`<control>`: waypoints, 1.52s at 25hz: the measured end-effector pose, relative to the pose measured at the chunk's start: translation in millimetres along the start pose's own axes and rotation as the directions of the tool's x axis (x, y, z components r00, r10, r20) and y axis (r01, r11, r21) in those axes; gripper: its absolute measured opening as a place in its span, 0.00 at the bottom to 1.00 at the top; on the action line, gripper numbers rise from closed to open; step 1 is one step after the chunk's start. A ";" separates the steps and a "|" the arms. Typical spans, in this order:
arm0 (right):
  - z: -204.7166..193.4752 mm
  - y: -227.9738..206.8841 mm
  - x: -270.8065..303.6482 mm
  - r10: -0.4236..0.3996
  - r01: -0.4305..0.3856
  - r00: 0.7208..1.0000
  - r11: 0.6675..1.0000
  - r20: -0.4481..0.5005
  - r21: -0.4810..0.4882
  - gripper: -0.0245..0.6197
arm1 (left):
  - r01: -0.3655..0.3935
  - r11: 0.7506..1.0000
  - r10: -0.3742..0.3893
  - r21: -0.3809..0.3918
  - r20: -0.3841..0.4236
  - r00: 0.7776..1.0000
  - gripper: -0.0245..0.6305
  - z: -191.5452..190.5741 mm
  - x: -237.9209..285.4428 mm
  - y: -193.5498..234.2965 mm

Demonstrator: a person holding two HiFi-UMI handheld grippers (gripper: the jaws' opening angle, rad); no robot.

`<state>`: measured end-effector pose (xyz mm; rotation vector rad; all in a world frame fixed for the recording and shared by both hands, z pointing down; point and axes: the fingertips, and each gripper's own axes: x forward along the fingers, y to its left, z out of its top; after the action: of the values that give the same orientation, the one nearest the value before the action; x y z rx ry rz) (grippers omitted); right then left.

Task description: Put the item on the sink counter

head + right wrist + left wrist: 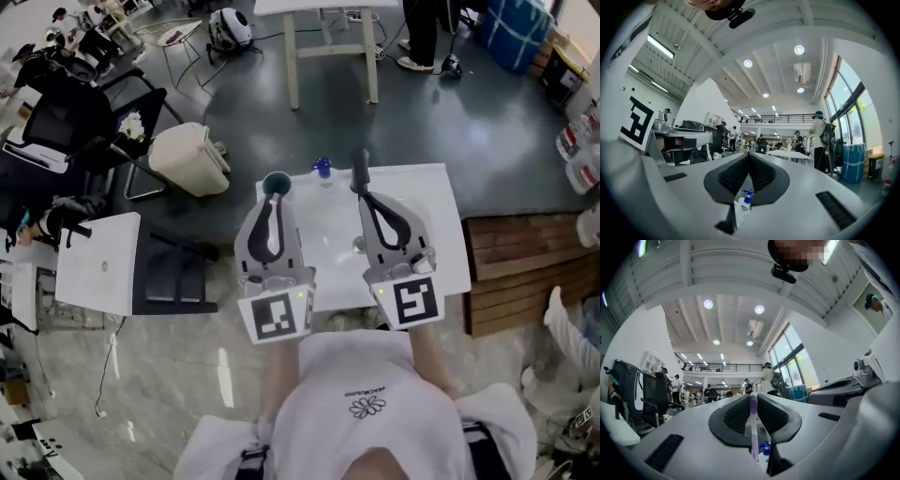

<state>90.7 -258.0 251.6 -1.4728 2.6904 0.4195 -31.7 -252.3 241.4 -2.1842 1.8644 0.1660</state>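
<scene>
- sink counter (427,202): white, rectangular top, set ahead of the person. a basin with a small fitting is seen in its middle, partly covered by both tools.
- left gripper (274,199): grey body with black pads, held above the left part of the counter, its tips near the far left edge. the jaws are closed to a narrow gap and pressed on a thin handle. a round teal shape is seen at the tips in the head view; what it is cannot be told.
- right gripper (360,178): same build, held above the right of the basin, tips toward the far edge. the jaws are brought together at their tips and nothing is held between them.
- bottle (323,169): small, white, blue-capped, stood at the far edge of the counter between the two sets of tips. it is not touched by either.
- toothbrush (753,427): slim, purple and white plastic, taken to be the task's item. it is clamped between the left pads, running along the line where they meet, and is carried clear of the counter.

status, as judged: the item is picked up and brought over the counter. lowering onto a bare part of the top, release and withdrawal are left to be done. placement is not yet made.
</scene>
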 end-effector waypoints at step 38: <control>-39.8 1.3 19.5 0.113 -0.104 0.989 0.990 -0.099 0.090 0.05 | -0.068 0.998 0.067 -0.008 -0.046 0.997 0.13 -69.0 66.0 77.9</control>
<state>82.5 -283.5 286.9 -1.3676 2.8400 0.2360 -103.0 -344.7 280.9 -2.1498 1.9676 0.1397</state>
